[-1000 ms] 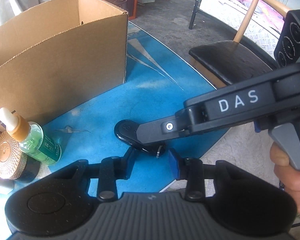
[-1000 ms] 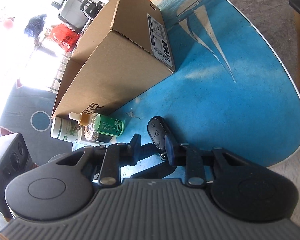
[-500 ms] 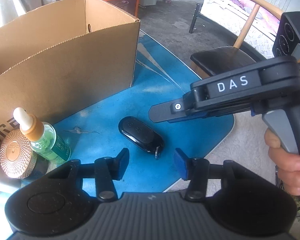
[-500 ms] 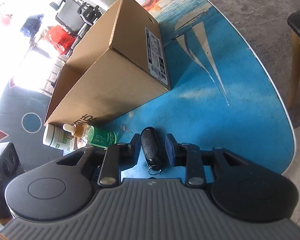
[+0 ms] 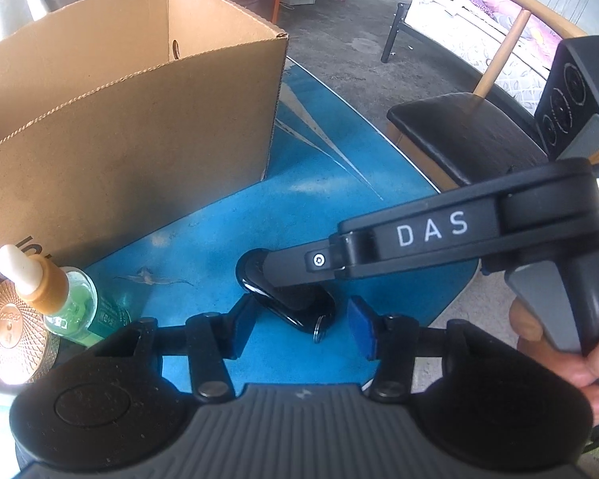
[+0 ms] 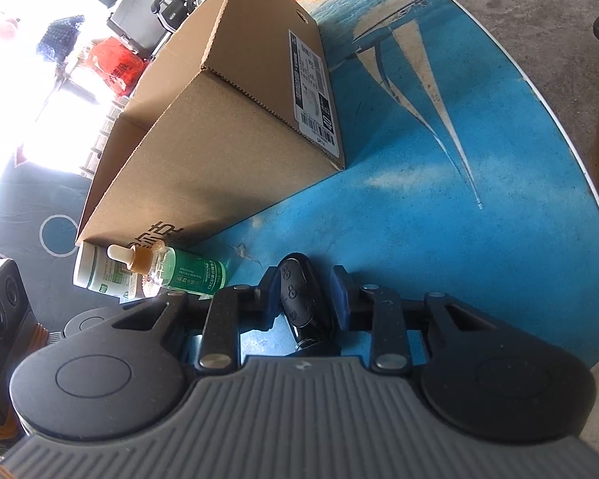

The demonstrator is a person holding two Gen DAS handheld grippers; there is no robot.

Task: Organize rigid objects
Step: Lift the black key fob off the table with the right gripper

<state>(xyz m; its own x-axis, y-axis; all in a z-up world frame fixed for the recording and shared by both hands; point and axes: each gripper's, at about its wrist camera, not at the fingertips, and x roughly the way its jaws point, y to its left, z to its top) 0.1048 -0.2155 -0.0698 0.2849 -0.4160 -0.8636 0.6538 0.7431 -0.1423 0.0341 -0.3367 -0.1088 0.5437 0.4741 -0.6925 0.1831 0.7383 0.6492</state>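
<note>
Bracketing the black key fob (image 6: 304,299), the right gripper (image 6: 305,293) stands unclenched, one pad touching it, the other apart. The fob lies on the blue table (image 6: 479,247) near the cardboard box (image 6: 235,151). Next: probably squeeze, then lift boxward. Half a second earlier the fob sat farther forward. The left gripper (image 5: 301,325) waits spread.

My desk (image 6: 519,207) is bright blue with a pale sailboat picture. The key fob (image 6: 299,295) is glossy black, the box (image 5: 131,143) plain brown, the bottle (image 5: 76,303) green, and my hand-held gripper (image 6: 305,299) has blue pads (image 6: 341,295).
</note>
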